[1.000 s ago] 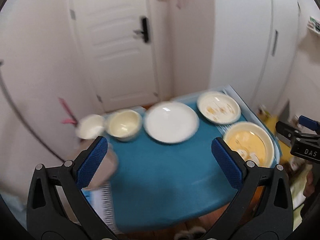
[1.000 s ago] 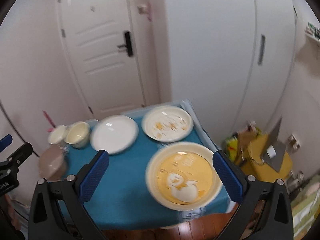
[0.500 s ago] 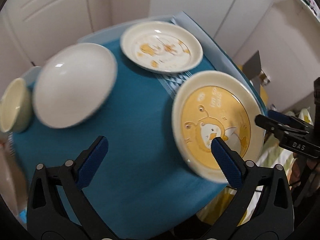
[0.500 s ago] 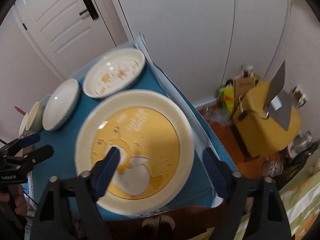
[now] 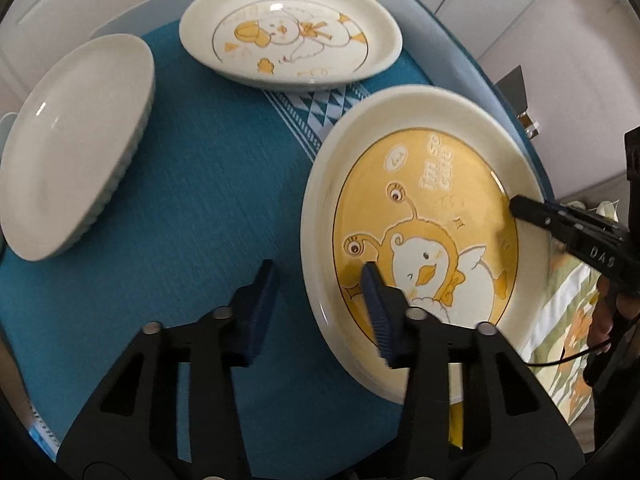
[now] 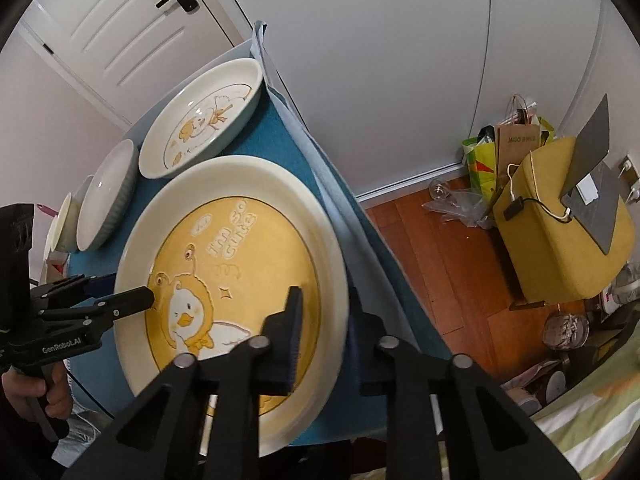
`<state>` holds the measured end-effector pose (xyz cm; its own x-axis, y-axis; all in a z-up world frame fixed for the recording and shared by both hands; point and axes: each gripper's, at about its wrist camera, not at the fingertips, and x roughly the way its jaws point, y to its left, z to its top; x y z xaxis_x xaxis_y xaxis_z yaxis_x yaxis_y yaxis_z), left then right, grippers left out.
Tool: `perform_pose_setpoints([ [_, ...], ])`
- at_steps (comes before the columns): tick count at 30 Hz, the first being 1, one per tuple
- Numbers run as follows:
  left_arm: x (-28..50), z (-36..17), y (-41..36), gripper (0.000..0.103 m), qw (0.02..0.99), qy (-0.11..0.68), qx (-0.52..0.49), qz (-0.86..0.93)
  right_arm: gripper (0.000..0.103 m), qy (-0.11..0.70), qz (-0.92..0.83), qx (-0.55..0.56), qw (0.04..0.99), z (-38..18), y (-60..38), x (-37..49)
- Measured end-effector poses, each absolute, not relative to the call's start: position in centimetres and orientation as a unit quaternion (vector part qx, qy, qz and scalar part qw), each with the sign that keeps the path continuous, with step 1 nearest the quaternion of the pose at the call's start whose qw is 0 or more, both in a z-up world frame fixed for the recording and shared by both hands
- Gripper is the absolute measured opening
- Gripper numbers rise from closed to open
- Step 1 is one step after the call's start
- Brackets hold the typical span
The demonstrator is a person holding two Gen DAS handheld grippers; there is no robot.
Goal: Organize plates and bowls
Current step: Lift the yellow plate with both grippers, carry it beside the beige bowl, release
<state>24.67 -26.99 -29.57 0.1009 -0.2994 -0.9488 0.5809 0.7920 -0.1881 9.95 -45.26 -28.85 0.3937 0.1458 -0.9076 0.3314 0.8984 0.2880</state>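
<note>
The right gripper [image 6: 320, 344] is clamped on the near right rim of the large yellow duck plate [image 6: 240, 248], one blue pad on the yellow face and the other under the rim's outer edge. The left gripper [image 5: 320, 304] straddles the same plate's opposite rim: its jaws are closing, one pad resting over the duck picture inside the plate, the other pad hanging above the teal tablecloth [image 5: 180, 220] outside the rim, apart from it. The plate sits at the table's near right corner, its far edge tilted up slightly in the right wrist view. Just beyond it lies a cream plate with a chick drawing [image 5: 288, 36], and to that plate's left a plain white ribbed dish [image 5: 68, 140]. Past the dish, a pale bowl [image 6: 60, 224] shows edge-on. Off the table's right side stand a yellow stool [image 6: 560, 232] and shopping bags [image 6: 508, 140] on a wooden floor.
</note>
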Motion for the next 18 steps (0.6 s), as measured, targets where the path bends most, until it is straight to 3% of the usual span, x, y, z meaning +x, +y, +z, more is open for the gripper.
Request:
perform_pose_setpoints([
  [4, 24.3, -29.7, -27.7, 0.025, 0.732, 0.597, 0.116, -0.307, 0.012, 0.549, -0.049, 0.227, 0.803, -29.1, -45.7, 9.9],
  [18, 23.0, -28.7, -28.8, 0.025, 0.758, 0.572, 0.138, -0.282, 0.012, 0.548, -0.042, 0.198, 0.811, -28.9, -45.3, 10.3],
])
